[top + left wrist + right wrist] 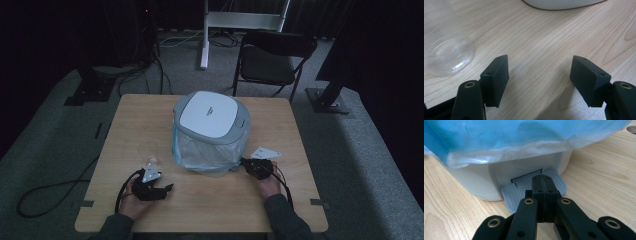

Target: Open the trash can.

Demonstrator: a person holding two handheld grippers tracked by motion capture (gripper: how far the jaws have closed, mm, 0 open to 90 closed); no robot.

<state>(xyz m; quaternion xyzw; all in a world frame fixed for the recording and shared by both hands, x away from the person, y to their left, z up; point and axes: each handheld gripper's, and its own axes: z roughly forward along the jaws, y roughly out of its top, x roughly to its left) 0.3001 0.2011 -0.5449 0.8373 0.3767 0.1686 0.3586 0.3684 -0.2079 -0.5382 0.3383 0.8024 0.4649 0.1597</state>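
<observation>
**Right gripper view: our closed jaws sit at the bin's pedal**

We have the right gripper [543, 182] pressed together, tips over the grey pedal [516, 195] of the pedal bin [212, 127] at mid-table. We judge the bin light, rigid plastic, its blue liner [499, 140] slippery; press the pedal, don't pinch. Our left gripper [540, 80] stands spread, empty, beside a clear cup [445, 47], thin and crushable.

I see a pedal bin [211, 131] at the middle of the surface [150, 112], its pedal [516, 192] on the near right side. My right gripper [543, 185] rests on the pedal. A cup [444, 47] stands near left, beside my left gripper [540, 75]. A chair [272, 60] stands far behind.
</observation>
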